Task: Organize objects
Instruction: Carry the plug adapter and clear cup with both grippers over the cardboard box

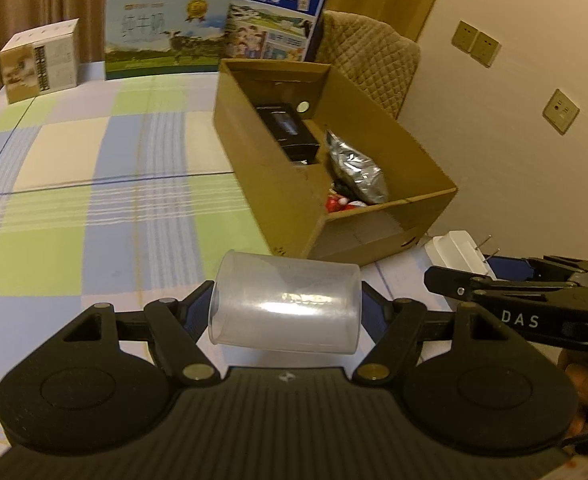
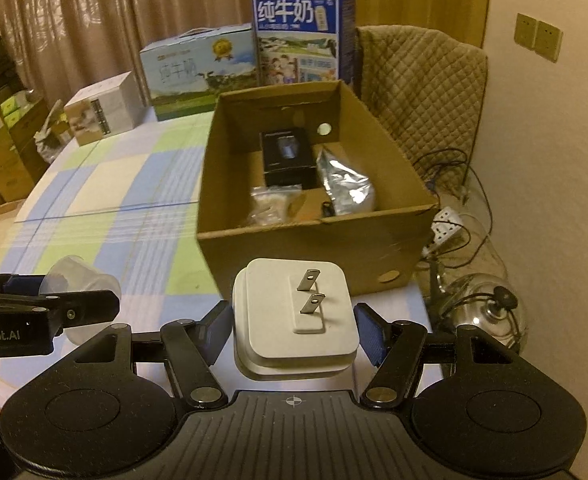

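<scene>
Carrying both loads, I am pinching the clear cup (image 1: pixel 286 308) in the left hand-held gripper (image 1: pixel 286 312) and the white plug adapter (image 2: pixel 294 316) in the right hand-held gripper (image 2: pixel 292 328); the cardboard box (image 2: pixel 314 248) is lying just beyond, nearer the right one.

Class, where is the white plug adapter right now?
The white plug adapter sits gripped in the right gripper, just before the cardboard box.

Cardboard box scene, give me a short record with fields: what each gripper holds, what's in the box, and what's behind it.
left gripper: shut on clear plastic cup, lying sideways
right gripper: shut on white plug adapter, prongs up
cardboard box: open, on checked tablecloth
box contents: black box, silver foil bag, clear packet
behind box: two milk cartons
</scene>
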### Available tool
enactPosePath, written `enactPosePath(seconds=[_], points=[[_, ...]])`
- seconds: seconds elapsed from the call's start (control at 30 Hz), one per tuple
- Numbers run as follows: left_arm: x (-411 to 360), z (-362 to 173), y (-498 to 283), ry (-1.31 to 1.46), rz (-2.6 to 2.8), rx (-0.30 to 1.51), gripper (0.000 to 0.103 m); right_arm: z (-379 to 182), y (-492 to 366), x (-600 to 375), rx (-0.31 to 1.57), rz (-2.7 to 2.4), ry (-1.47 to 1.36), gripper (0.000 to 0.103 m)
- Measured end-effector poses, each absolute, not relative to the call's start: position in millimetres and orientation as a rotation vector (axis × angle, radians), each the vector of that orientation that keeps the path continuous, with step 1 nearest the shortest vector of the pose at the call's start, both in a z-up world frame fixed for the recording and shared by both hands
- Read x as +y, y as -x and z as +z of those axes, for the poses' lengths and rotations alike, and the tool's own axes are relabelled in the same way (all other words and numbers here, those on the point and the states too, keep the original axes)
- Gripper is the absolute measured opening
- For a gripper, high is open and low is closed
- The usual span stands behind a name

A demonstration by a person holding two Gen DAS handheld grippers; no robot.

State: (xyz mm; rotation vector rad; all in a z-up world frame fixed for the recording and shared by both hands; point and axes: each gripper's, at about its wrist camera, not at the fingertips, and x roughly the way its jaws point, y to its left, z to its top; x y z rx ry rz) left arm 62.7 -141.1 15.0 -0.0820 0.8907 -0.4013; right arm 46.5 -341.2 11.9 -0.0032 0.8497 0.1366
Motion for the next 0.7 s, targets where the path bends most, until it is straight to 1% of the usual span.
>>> enactPosePath(seconds=[0.7], points=[[-188.1,34.2,-87.3,0.052,-0.45,0.859,0.07,31.1,-70.2,-376.0,0.808,0.105,0.019,0.063]])
